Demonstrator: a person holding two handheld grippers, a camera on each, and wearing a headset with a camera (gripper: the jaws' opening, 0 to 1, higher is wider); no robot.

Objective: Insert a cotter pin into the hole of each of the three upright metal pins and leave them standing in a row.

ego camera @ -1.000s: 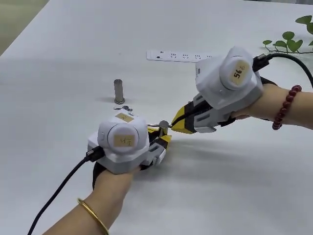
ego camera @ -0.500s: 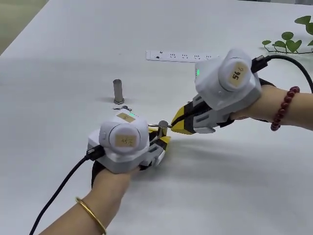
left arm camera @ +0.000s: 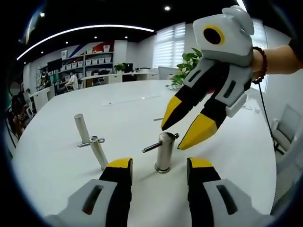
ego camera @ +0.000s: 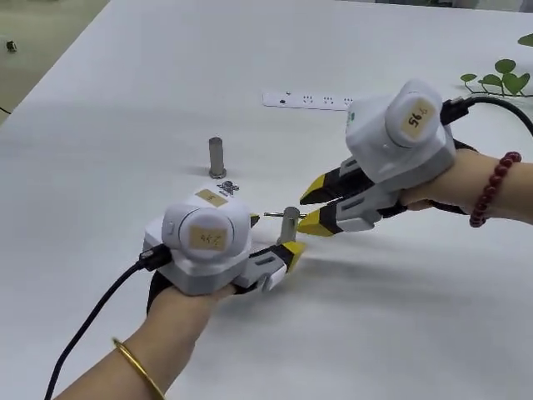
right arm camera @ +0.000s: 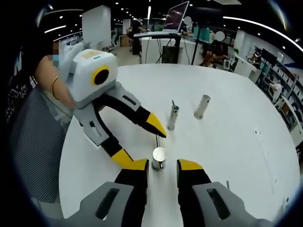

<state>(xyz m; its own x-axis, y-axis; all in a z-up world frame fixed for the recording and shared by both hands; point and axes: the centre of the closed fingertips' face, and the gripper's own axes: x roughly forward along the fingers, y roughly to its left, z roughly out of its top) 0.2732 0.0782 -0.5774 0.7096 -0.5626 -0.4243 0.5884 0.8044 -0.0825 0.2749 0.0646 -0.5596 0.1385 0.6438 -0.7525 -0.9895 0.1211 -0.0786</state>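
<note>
One metal pin [left arm camera: 164, 151] stands upright on the white table [ego camera: 400, 333] with a cotter pin [left arm camera: 152, 147] through the hole near its top, the tail poking out sideways. The left gripper [left arm camera: 158, 166] has its jaws spread wide on either side of this pin's base, gripping nothing. The right gripper [ego camera: 306, 212] hovers just beside the pin's top, jaws parted and empty. A second pin [left arm camera: 98, 152] carries a ringed cotter pin [left arm camera: 96, 139]. A third pin [left arm camera: 81, 127] stands farther back. A power strip [ego camera: 308, 100] lies beyond.
</note>
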